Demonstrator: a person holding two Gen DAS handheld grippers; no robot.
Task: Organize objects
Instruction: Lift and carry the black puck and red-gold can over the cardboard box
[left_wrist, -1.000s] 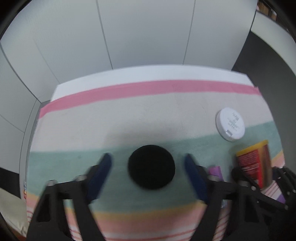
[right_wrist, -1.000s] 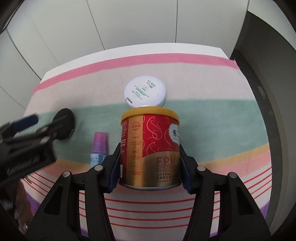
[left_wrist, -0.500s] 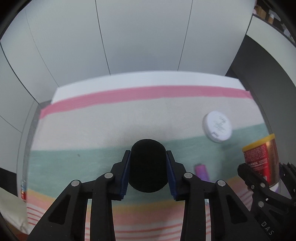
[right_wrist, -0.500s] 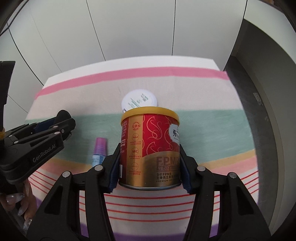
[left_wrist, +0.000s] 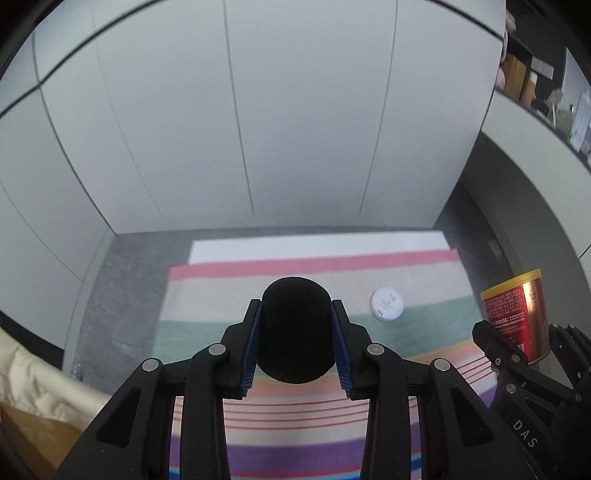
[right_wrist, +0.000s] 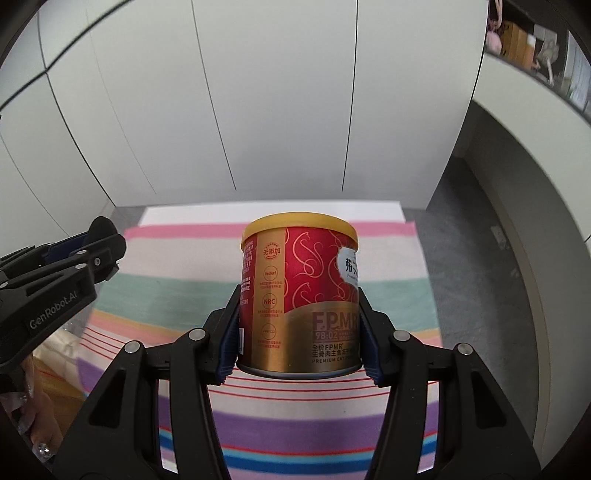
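Note:
My left gripper (left_wrist: 295, 341) is shut on a black round pad (left_wrist: 295, 325), which stands on edge between the blue pads, high above the striped cloth (left_wrist: 424, 280). My right gripper (right_wrist: 299, 332) is shut on a red and gold can with a yellow lid (right_wrist: 299, 291), held upright above the cloth (right_wrist: 166, 295). In the left wrist view the can (left_wrist: 515, 310) shows at the right edge. The right wrist view has the left gripper (right_wrist: 107, 240) at its left edge. A white round lidded jar (left_wrist: 386, 303) lies on the cloth's green stripe.
White wall panels (left_wrist: 295, 129) rise behind the table, with grey floor (left_wrist: 122, 295) on its left and right. A cream fabric (left_wrist: 33, 384) lies at lower left. A person's hand (right_wrist: 37, 439) shows below the left gripper. Shelves (right_wrist: 535, 48) sit upper right.
The left gripper closed on the black pad, then both grippers rose well above the cloth with their objects. The table looks smaller and farther. The purple bottle is out of sight.

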